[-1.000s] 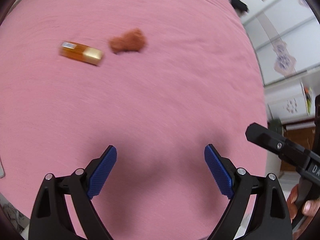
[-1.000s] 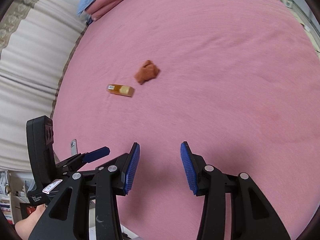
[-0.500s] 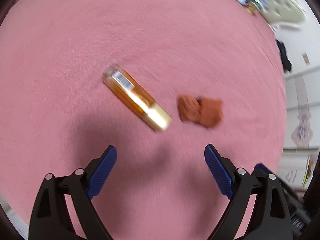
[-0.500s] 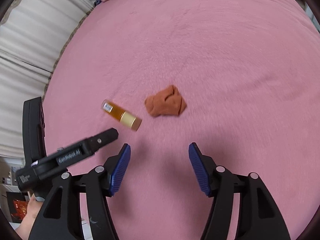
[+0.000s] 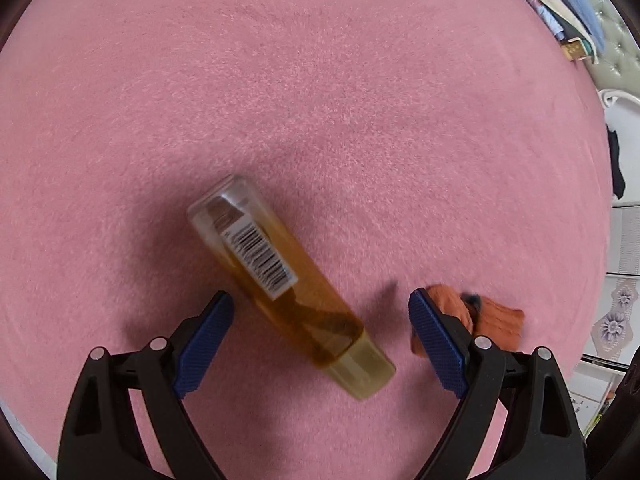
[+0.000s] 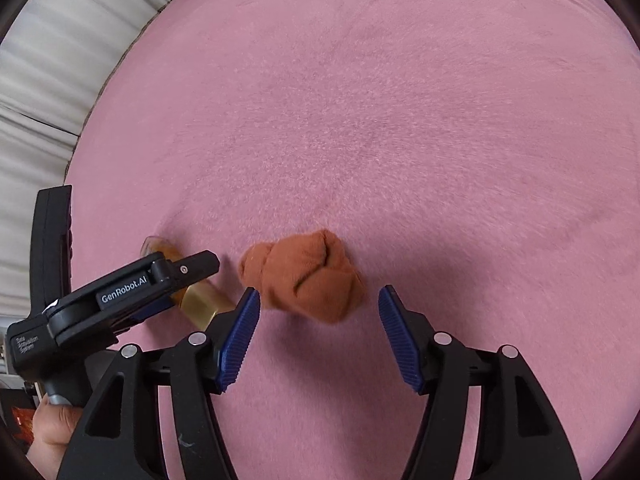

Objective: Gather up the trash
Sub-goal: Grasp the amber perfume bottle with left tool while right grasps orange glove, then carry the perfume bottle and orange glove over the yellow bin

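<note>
An amber bottle [image 5: 280,276] with a barcode label and a pale gold cap lies on the pink bedspread [image 5: 320,80]. My left gripper [image 5: 320,320] is open with the bottle lying diagonally between its jaws. A crumpled orange-brown cloth ball [image 6: 308,276] lies to the bottle's right. My right gripper [image 6: 318,320] is open, its jaws on either side of the cloth's near edge. The cloth also shows in the left wrist view [image 5: 492,320], partly behind the right finger. The left gripper body [image 6: 132,288] covers most of the bottle [image 6: 200,300] in the right wrist view.
White curtains [image 6: 44,80] hang beyond the bed's left edge. Folded clothes and bedding [image 5: 560,4] lie at the far end of the bed. A white cabinet [image 5: 624,300] stands beyond the bed's right edge.
Both grippers have moved forward and down toward the bed. The bottle now lies between the left jaws and the cloth between the right jaws. Both stay open.
</note>
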The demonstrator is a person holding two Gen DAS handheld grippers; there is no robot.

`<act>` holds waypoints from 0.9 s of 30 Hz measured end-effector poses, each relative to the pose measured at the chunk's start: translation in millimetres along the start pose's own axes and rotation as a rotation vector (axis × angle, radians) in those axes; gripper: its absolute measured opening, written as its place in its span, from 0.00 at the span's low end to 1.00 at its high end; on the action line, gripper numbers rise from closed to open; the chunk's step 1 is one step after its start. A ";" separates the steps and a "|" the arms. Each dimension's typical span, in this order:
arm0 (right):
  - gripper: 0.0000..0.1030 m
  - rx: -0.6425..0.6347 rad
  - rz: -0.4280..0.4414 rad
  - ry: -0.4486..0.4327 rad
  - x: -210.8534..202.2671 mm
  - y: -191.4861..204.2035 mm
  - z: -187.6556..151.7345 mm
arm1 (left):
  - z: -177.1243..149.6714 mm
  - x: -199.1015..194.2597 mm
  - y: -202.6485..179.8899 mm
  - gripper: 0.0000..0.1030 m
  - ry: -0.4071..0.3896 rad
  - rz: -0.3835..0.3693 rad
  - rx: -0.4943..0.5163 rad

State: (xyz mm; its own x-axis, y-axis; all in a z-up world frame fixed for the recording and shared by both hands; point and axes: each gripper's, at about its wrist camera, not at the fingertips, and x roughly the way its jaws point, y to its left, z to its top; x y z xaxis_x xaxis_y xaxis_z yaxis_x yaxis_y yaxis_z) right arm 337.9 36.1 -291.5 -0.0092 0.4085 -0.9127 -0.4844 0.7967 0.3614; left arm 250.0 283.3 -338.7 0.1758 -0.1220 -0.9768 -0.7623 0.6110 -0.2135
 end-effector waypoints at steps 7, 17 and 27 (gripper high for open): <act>0.39 0.037 0.019 0.031 21.9 1.0 2.1 | 9.7 6.8 -10.8 0.52 0.001 0.116 0.045; 0.26 0.081 0.073 0.007 -3.2 -8.0 -27.6 | -17.0 -9.4 21.0 0.36 -0.003 -0.068 0.004; 0.26 0.134 0.099 0.005 -46.5 -26.2 -96.9 | -90.2 -14.0 36.1 0.33 0.094 -0.165 0.115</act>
State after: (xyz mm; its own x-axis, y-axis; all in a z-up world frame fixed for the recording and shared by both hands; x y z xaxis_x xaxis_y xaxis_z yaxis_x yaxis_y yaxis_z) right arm 266.2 -47.0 -276.9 -0.0554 0.4857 -0.8723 -0.3596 0.8054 0.4713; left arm 163.9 236.5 -334.0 0.2299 -0.2969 -0.9268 -0.6509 0.6611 -0.3732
